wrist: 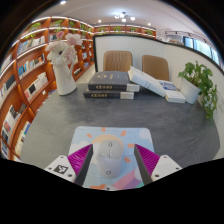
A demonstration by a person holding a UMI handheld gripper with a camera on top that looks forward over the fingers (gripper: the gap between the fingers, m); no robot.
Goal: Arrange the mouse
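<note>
A white computer mouse lies on a pastel patterned mouse mat on the grey table. My gripper is open. The mouse stands between the two magenta pads, the left one and the right one, with a small gap at each side. It rests on the mat. The near end of the mouse and mat is hidden below the fingers.
Beyond the mat is a stack of dark books, with white books to its right. A white figurine stands at the far left by the bookshelves. A green plant is at the right. Two chairs stand behind the table.
</note>
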